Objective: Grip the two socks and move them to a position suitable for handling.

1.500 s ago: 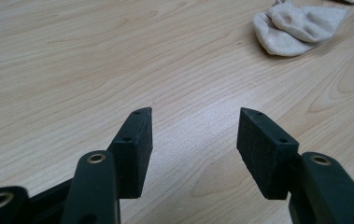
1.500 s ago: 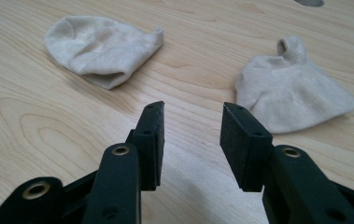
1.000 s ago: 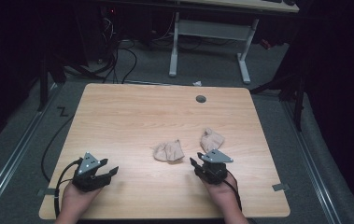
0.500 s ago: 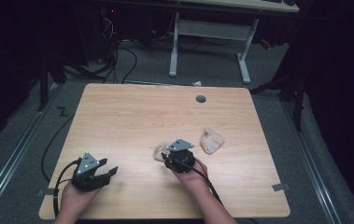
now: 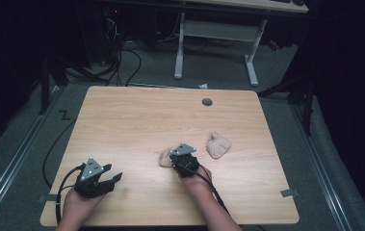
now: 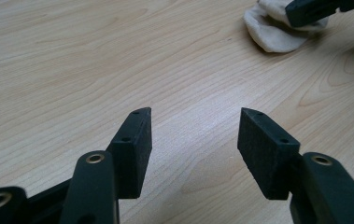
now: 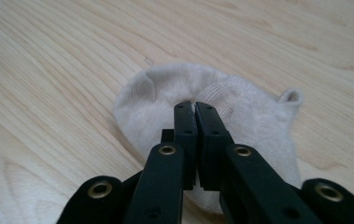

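**Right gripper closed over a beige sock at the table's middle front**

A small beige knitted ankle sock [image 7: 165, 100] lies crumpled on the light wood-grain table top [image 5: 136, 120], a little toward the person's side of centre. In the right gripper view its open cuff faces up and a small pull tab sticks out at its far edge. The black two-jaw right gripper [image 7: 195, 108] sits right on top of it, jaws pressed together with no gap between the pads; their tips meet at the folded edge of the cuff, but whether any fabric is pinched between them cannot be told. In the high view this gripper [image 5: 176, 159] covers most of that sock [image 5: 164, 158], which peeks out on its left side.

A second beige sock, bunched into a lump [image 5: 217, 145], rests just to the right of the right gripper and slightly farther from the person, apart from the first.

The black two-jaw left gripper [image 5: 114, 179] is well apart from both socks, near the table's front left corner, held low over bare wood. In the left gripper view its jaws stand wide apart around nothing [image 6: 194, 135], and the first sock [image 6: 270, 30] shows at the upper right under one of the other gripper's jaws.

A round grey cable hole [image 5: 207, 102] sits near the table's far edge.
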{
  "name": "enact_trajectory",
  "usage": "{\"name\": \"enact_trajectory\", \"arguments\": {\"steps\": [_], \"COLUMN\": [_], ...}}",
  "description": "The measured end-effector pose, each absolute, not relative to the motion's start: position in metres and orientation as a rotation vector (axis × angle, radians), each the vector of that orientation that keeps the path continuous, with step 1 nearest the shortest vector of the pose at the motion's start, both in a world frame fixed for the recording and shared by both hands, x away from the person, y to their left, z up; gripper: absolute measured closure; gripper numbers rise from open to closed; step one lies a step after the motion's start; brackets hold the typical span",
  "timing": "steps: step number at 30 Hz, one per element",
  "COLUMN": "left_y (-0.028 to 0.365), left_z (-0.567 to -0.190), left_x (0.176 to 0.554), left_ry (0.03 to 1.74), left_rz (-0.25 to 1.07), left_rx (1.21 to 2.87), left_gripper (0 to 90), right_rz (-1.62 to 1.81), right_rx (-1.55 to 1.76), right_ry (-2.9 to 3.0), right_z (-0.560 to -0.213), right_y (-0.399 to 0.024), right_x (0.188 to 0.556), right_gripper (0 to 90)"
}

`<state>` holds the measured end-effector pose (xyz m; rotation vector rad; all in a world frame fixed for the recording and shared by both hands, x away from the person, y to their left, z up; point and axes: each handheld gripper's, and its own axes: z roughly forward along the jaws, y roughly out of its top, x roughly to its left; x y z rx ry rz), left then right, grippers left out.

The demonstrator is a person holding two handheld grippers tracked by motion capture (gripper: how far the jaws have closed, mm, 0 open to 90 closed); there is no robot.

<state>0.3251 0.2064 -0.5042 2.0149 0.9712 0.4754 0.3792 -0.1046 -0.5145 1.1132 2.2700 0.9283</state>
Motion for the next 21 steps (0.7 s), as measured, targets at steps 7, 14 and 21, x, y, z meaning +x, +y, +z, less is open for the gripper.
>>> {"name": "enact_trajectory", "arguments": {"steps": [7, 14, 21], "left_y": [0.204, 0.204, 0.203], "left_z": [-0.505, -0.505, -0.505], "left_x": [0.326, 0.326, 0.325], "left_ry": [0.969, 0.968, 0.969], "left_rz": [0.473, 0.473, 0.472], "left_rx": [2.022, 2.026, 2.03], "left_gripper": [45.3, 45.3, 45.3], "right_rz": [0.997, 1.049, 1.097], "right_rx": [1.107, 1.128, 1.225], "right_ry": [2.235, 2.177, 2.133], "right_z": [-0.503, -0.491, -0.489], "right_y": [-0.109, -0.122, -0.147], "right_x": [0.374, 0.371, 0.376], "right_gripper": [88.1, 88.0, 87.8]}}
